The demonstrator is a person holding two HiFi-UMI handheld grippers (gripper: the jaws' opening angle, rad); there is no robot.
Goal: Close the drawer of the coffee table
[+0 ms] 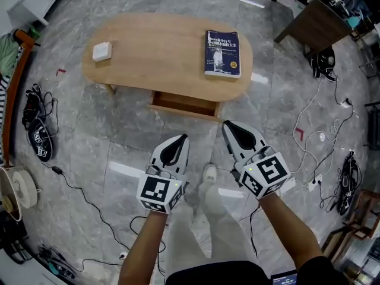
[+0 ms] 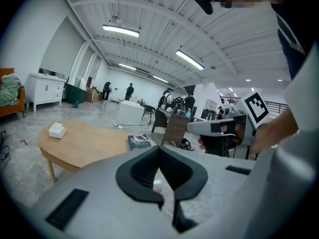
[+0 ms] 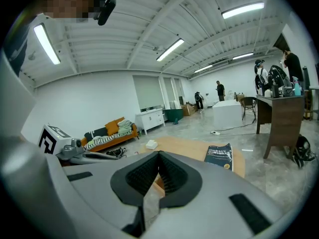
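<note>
- The drawer (image 1: pixel 184 105) is seen pulled partly out from under the near long edge of the desk (image 1: pixel 160 40), a little right of that edge's middle; only a shallow strip of its inside is shown, and nothing can be made out in it
- A book (image 1: pixel 222 53) lies flat near the right end of the desk top and a small white box (image 1: pixel 102 51) near the left end; both are well apart from the drawer
- The left gripper (image 1: pixel 183 138) is held over the floor on the near side of the desk, short of the drawer front, with its jaws brought together and nothing between them
- The right gripper (image 1: pixel 228 125) is held just beside it, nearer the drawer's right corner, likewise closed and empty
- The drawer is judged to be stiff wood, fairly light and meant to slide, so no grasp should be needed: a push on the front panel should do
- The push is best placed at the middle of the front panel, or shared evenly between both closed grippers either side of the middle, so that the drawer is not skewed and jammed
- The panel looks smooth, so the tips may slip if pressed at a slant; a level, steady push is advised, as the desk itself might be shifted on the polished stone floor
</note>
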